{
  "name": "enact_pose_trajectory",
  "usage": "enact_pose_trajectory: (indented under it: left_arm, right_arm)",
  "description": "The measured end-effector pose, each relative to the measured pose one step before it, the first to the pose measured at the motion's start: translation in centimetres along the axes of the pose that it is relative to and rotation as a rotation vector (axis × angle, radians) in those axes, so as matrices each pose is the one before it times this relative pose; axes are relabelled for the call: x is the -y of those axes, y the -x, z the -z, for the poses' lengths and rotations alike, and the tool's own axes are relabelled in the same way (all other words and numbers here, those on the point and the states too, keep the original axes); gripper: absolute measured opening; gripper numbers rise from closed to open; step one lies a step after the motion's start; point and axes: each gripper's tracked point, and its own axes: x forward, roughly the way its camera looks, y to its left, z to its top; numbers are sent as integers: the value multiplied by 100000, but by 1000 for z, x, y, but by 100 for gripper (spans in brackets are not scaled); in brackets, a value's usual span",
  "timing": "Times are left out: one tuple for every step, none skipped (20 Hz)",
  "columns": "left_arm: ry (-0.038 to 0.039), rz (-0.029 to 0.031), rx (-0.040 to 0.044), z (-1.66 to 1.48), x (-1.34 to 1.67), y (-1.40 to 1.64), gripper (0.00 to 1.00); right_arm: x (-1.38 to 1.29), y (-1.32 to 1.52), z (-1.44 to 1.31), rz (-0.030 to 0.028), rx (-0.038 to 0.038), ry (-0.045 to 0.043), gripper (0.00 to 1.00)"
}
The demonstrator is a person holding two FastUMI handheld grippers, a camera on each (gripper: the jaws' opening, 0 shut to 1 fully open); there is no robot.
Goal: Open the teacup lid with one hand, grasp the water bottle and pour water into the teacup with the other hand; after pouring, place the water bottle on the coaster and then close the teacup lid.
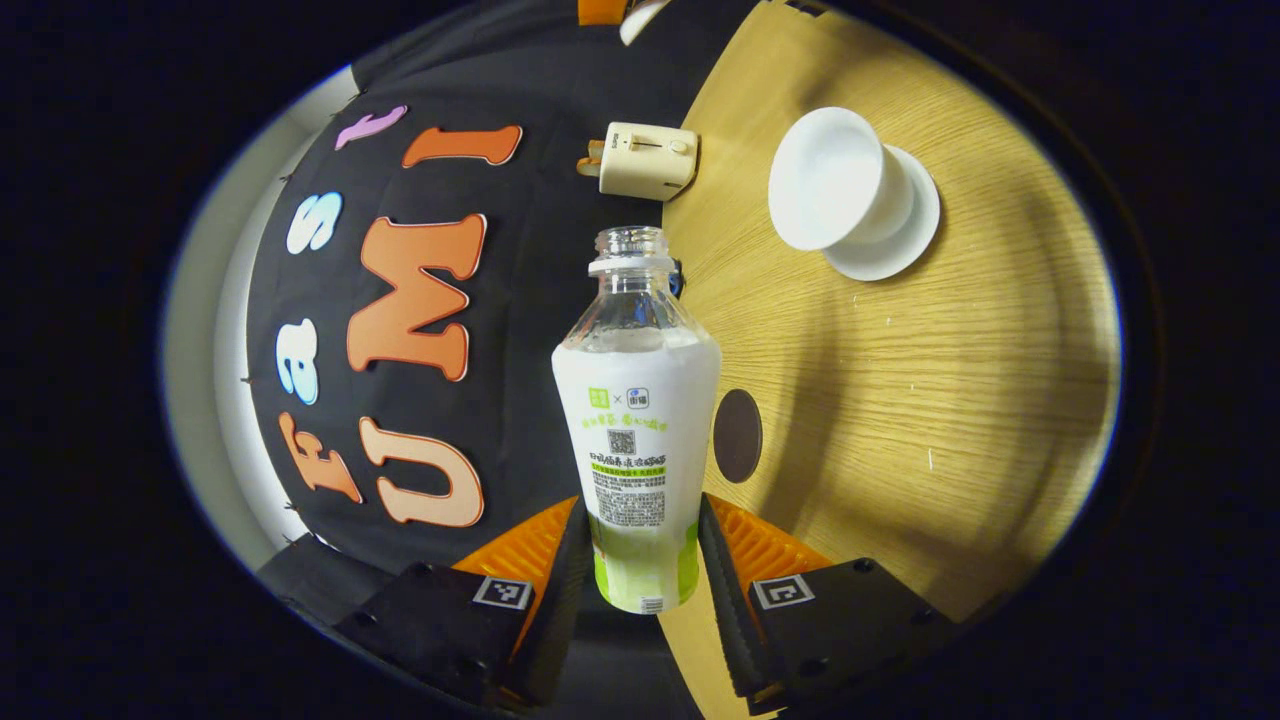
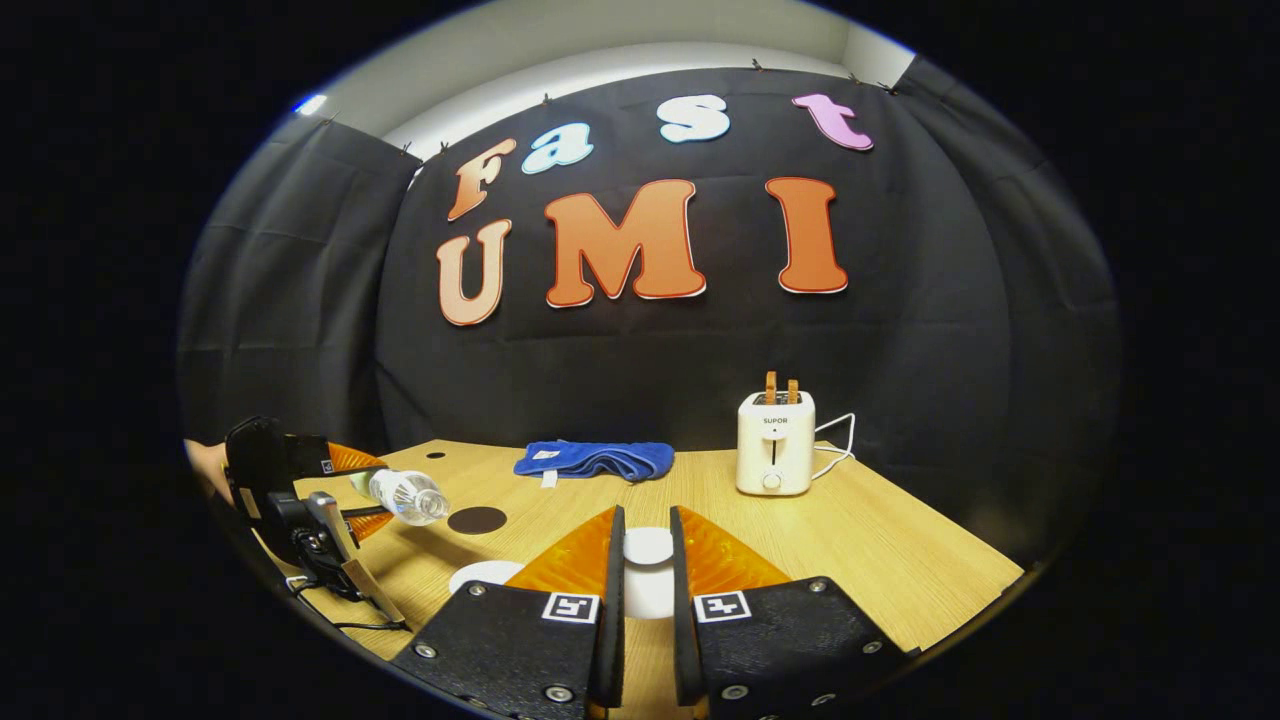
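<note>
With the right gripper [image 2: 642, 590] clenched on the white round teacup lid [image 2: 648, 546] and the left gripper [image 1: 640, 560] grasping the uncapped clear plastic water bottle [image 1: 638, 420], tilted on its side beside the open white porcelain teacup [image 1: 828, 180] and not yet over it, I'd carry the mouth above the rim before tipping further.

toaster [image 2: 775, 443] at the back of the surface [image 2: 900, 560]: brand word "supor" on its front face, legible in the right gripper view. water bottle [image 1: 640, 440] in the left gripper view: white wrap with small logo blocks, a square code and lines of fine print, all too small to make out. square black-and-white marker tags sit on the bodies of both tongs, left [image 1: 642, 560] and right [image 2: 646, 590], patterns only, no letters or numbers.
</note>
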Motion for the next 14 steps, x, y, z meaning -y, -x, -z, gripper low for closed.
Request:
enact_pose_trajectory:
  left_arm:
    - [-1541, 128, 174, -46, -166, -100, 65]
    - [-1306, 840, 154, -74, 127, 372, 67]
    - [-1050, 348, 440, -377, 36, -5, 68]
    - [-1567, 13, 298, -88, 29, -30, 69]
    - [-2022, -150, 341, -71, -130, 236, 63]
    - [-1792, -339, 276, -241, 14, 29, 63]
    - [-1777, -57, 321, 28, -102, -105, 63]
    - [-1707, -285, 354, -256, 27, -92, 63]
    - [-1783, -332, 415, -145, -14, 107, 63]
    - [-2008, -452, 180, -202, -77, -7, 63]
    - [-1983, -629, 427, -231, -281, 105, 63]
    - [-1723, -581, 342, -110, -156, 105, 63]
    - [-1588, -622, 504, -104, -23, -189, 63]
    - [-1362, -568, 244, -53, -251, -22, 63]
  right_arm:
    - [76, 38, 78, 65, -21, 174, 20]
    - [43, -6, -6, 175, 78, 94, 20]
    - [-11, 41, 12, -223, 6, 79, 20]
    - [30, 84, -41, -30, 179, 94, 20]
    - [43, 46, -7, -106, 77, 151, 20]
    - [-6, 17, 82, -43, 101, 242, 20]
    - [19, 13, -9, -17, 27, 207, 20]
    - [17, 23, 44, -141, 129, 171, 20]
    - [47, 87, -12, 22, 44, 73, 20]
    - [68, -1, 71, -25, 81, 8, 20]
    - [85, -4, -38, 129, 11, -43, 20]
    - [78, 88, 30, -57, -12, -2, 20]
    - [109, 76, -10, 195, 111, -16, 20]
    - [85, 11, 80, -11, -79, -34, 20]
